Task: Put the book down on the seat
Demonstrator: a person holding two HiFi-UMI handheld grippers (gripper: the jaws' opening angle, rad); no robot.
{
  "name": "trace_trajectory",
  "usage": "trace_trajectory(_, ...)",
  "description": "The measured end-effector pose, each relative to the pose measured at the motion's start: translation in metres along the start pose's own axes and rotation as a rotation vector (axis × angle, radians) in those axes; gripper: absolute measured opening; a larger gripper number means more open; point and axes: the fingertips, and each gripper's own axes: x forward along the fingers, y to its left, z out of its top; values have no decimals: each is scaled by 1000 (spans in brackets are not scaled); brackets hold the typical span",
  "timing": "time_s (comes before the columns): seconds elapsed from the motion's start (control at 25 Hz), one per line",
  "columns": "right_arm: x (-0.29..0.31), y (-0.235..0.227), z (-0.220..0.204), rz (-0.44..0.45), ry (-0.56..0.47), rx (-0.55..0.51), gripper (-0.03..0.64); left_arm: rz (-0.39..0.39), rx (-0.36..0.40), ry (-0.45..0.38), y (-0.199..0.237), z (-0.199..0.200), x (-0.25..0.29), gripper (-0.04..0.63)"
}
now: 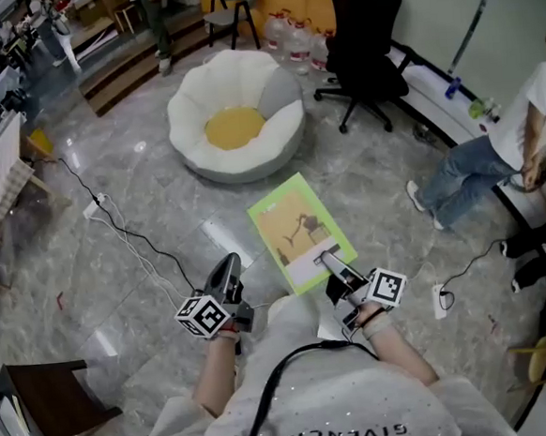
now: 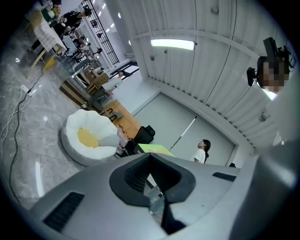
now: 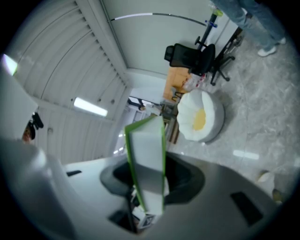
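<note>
A thin green book [image 1: 300, 231] with a yellow cover picture is held flat above the grey marble floor, and my right gripper [image 1: 329, 261] is shut on its near edge. In the right gripper view the book [image 3: 147, 154] stands edge-on between the jaws of that gripper [image 3: 147, 190]. The seat [image 1: 236, 116] is a white flower-shaped floor cushion with a yellow centre, well beyond the book; it also shows as the seat [image 3: 199, 117] and the seat [image 2: 86, 136]. My left gripper [image 1: 228, 270] hangs left of the book, shut and holding nothing.
A black office chair [image 1: 364, 36] stands right of the seat. A person [image 1: 493, 148] sits at the right by a bench. White cables [image 1: 129, 238] run over the floor at the left, a power strip [image 1: 439, 298] lies at the right. A brown stool [image 1: 43, 400] is at bottom left.
</note>
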Motion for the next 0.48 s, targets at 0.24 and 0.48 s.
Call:
trace_trajectory(0.24, 10, -14, 41, -2, 0, -18, 155, 11, -1, 12, 11, -5, 54, 23)
trace_trajectory(0.48, 37, -42, 98, -1, 11, -29, 155, 20, 2, 12, 33, -7, 124, 23)
